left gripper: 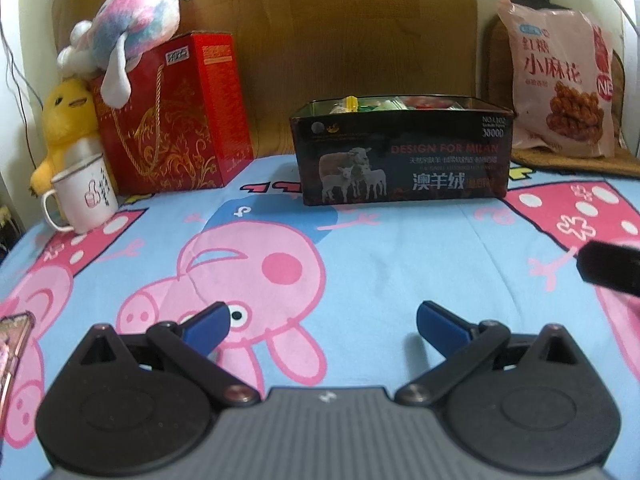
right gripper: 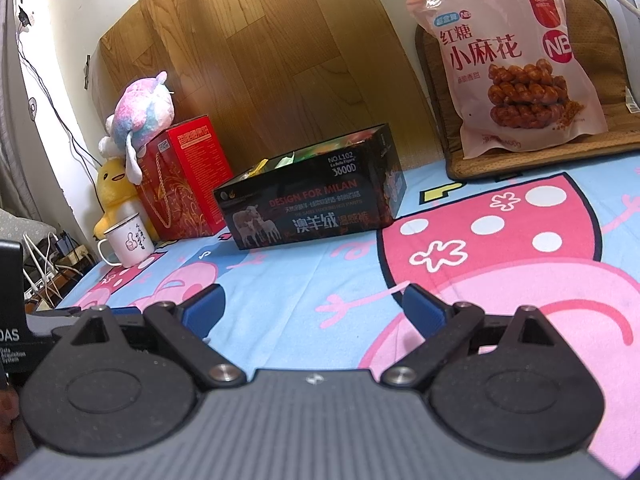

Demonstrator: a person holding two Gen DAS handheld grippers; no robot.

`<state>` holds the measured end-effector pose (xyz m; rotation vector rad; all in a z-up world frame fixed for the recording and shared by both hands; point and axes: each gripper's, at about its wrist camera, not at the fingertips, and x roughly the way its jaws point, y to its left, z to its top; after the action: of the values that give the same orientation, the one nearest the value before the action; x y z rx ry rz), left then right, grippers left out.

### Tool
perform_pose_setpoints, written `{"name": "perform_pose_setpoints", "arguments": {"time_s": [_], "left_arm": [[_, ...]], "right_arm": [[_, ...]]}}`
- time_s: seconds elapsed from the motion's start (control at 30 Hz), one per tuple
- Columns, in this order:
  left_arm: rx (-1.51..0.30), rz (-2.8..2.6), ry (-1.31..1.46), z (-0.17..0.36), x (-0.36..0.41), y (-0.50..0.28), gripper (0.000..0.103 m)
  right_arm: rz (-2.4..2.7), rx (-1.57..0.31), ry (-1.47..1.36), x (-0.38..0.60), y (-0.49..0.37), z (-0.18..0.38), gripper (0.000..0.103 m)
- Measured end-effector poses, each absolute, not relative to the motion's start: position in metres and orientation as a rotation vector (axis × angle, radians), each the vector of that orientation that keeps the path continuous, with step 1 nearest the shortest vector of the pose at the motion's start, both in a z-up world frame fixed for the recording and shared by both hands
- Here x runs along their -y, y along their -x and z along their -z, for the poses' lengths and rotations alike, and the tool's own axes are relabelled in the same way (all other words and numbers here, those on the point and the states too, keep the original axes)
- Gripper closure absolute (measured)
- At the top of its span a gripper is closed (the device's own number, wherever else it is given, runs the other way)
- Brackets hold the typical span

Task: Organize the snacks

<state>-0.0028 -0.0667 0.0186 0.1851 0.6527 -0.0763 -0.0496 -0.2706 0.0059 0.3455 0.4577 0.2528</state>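
Observation:
A black box [left gripper: 404,152] printed with sheep stands open on the cartoon sheet, with several wrapped snacks [left gripper: 352,105] inside; it also shows in the right wrist view [right gripper: 312,200]. A pink snack bag [left gripper: 560,76] leans upright at the back right on a brown mat, also seen in the right wrist view [right gripper: 508,60]. My left gripper [left gripper: 322,326] is open and empty, low over the sheet well in front of the box. My right gripper [right gripper: 312,310] is open and empty, in front and to the right of the box.
A red gift bag [left gripper: 172,112] with plush toys [left gripper: 132,32] on and beside it stands at the back left. A white enamel mug [left gripper: 86,196] sits in front of it. A wooden board [left gripper: 340,40] leans behind. A phone [left gripper: 12,344] lies at the left edge.

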Motion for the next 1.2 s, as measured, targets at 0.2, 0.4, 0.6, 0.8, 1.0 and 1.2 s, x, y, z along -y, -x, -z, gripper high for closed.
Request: {"name": "perform_pose_setpoints", "arguments": {"time_s": [0.2, 0.4, 0.6, 0.8, 1.0, 1.2], "left_arm": [[-0.646, 0.061, -0.225, -0.0168, 0.0712, 0.0044, 0.0], [-0.647, 0.049, -0.231, -0.0161, 0.0709, 0.0038, 0.0], [-0.643, 0.048, -0.239, -0.0157, 0.072, 0.0048, 0.0], [-0.645, 0.05, -0.236, -0.0152, 0.0719, 0.0044, 0.0], [-0.644, 0.049, -0.237, -0.0155, 0.0716, 0.004, 0.0], [-0.637, 0.043, -0.243, -0.0168, 0.0718, 0.0045, 0.0]], "right_arm": [[-0.25, -0.455, -0.348, 0.2718, 0.0501, -0.0062, 0.006], [-0.248, -0.452, -0.35, 0.272, 0.0505, -0.0066, 0.006], [-0.248, -0.453, -0.349, 0.2719, 0.0505, -0.0066, 0.006], [-0.249, -0.453, -0.349, 0.272, 0.0505, -0.0065, 0.006], [-0.244, -0.456, -0.348, 0.2706, 0.0506, -0.0065, 0.006], [-0.245, -0.455, -0.348, 0.2712, 0.0501, -0.0061, 0.006]]}}
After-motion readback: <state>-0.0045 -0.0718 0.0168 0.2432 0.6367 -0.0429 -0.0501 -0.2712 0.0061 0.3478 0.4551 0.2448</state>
